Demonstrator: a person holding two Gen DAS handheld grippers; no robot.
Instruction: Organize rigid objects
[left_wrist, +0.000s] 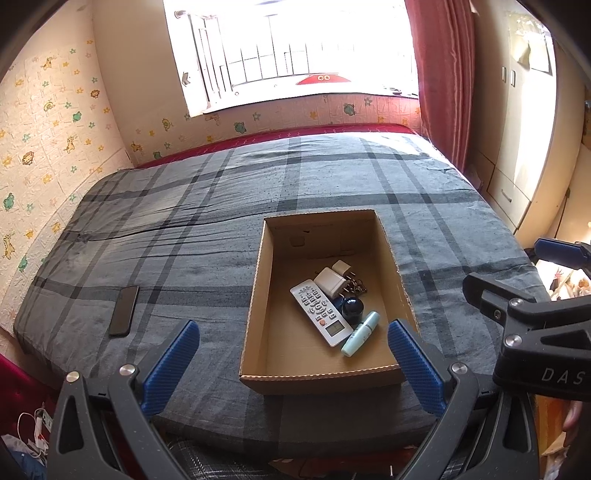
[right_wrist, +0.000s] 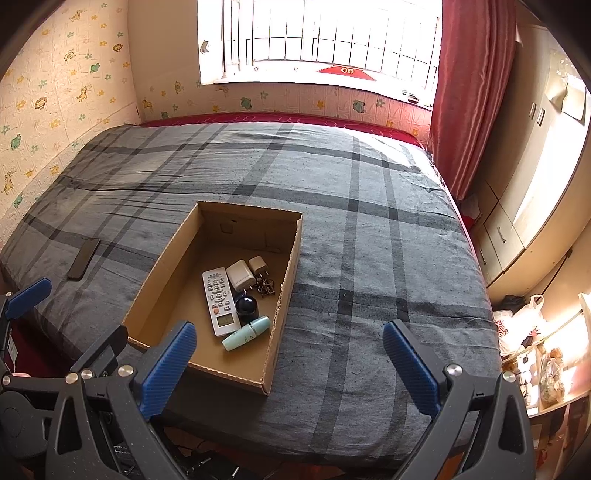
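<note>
cardboard box (left_wrist: 258, 295) on the bed (left_wrist: 184, 206) holds a remote (left_wrist: 320, 313), two chargers (left_wrist: 332, 282), keys (left_wrist: 357, 286), dark jar (left_wrist: 352, 307), mint tube (left_wrist: 360, 333). phone (left_wrist: 124, 311) lies outside, left. both grippers' jaws released, empty.

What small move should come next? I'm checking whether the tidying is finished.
Probably not finished: the left gripper, open and empty, should likely swing left toward the phone. It lies alone on the blanket, outside the box, while the remote, chargers and tube already sit inside. The right gripper is open too, but farther away.
</note>
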